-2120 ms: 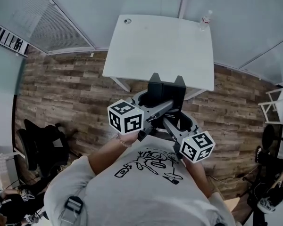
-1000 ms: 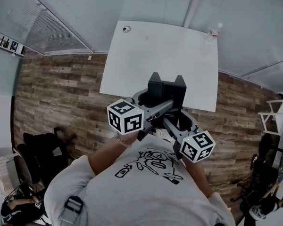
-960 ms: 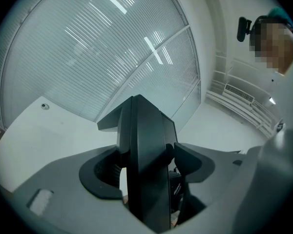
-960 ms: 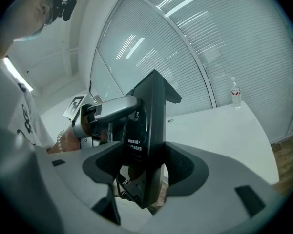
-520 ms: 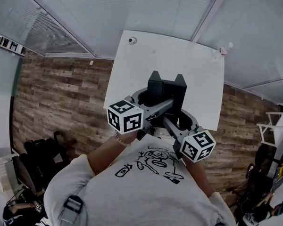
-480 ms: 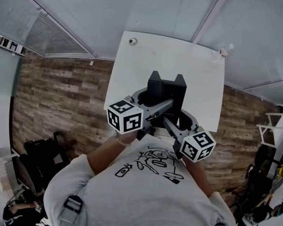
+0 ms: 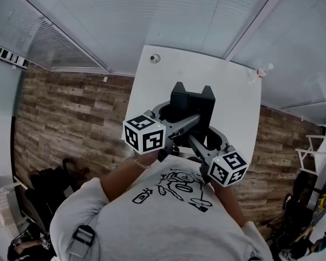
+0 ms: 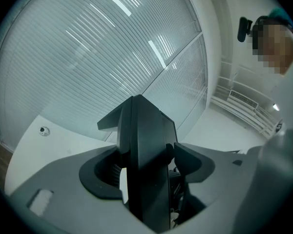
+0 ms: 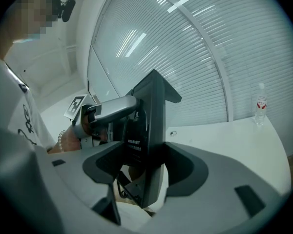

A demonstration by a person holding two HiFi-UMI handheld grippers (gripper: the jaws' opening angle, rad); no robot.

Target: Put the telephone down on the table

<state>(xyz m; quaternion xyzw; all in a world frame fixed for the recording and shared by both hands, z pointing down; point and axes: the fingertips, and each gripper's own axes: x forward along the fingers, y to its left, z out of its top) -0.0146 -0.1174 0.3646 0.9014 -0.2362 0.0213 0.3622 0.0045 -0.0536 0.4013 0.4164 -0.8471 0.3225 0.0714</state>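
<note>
left gripper (image 8: pixel 146 167), right gripper (image 9: pixel 147 165) clamp telephone (image 7: pixel 191 105)

- surface (image 7: pixel 168 86) is lying open across its middle, gripper room there
- small round item (image 7: pixel 155 58) is sitting at far left corner, bottle (image 7: pixel 265 70) is standing at far right corner, well apart
- blinds (image 7: pixel 152 15) are closing off the far edge
- telephone (image 7: pixel 191 103) is filling left gripper (image 8: pixel 146 172) and right gripper (image 9: pixel 147 167)

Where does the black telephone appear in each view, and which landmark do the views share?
Head view: telephone at centre, over the table.
Left gripper view: telephone at lower centre, between the jaws.
Right gripper view: telephone at centre, between the jaws.
Shared landmark: the round disc on the table.
</note>
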